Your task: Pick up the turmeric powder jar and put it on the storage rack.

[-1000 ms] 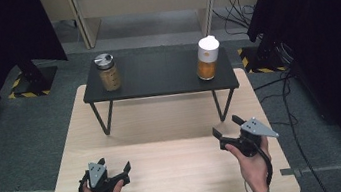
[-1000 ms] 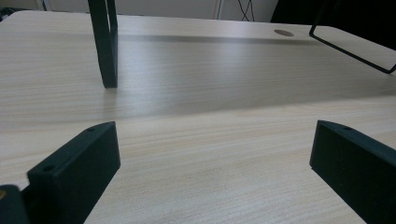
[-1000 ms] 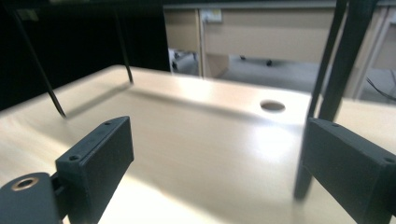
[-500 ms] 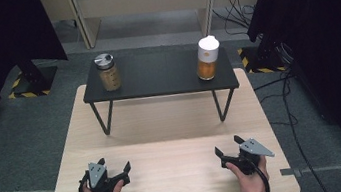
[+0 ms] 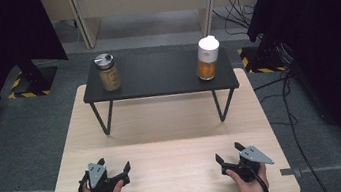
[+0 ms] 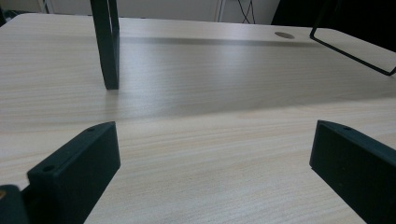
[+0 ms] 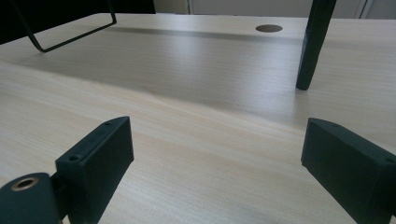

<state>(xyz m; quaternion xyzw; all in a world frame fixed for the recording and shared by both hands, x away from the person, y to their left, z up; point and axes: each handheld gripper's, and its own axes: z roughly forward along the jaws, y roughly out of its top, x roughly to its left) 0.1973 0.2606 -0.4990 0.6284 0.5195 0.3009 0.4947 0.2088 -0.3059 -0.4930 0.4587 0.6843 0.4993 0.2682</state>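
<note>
jars [image 5: 109, 73] far beyond tongs [image 5: 114, 170] — untouched

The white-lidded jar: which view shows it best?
The high view: the white-lidded jar stands whole on the black stand, at its right end. The left and right gripper views catch the stand's legs, not the jar.

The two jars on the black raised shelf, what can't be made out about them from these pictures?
- Glass jar with silver lid, high view: too small to tell its brownish contents.
- Orange-filled jar with white cap, high view: label too small to read.
- Black raised shelf: gripper views show just its legs, the top edge cutting off both jars.
</note>
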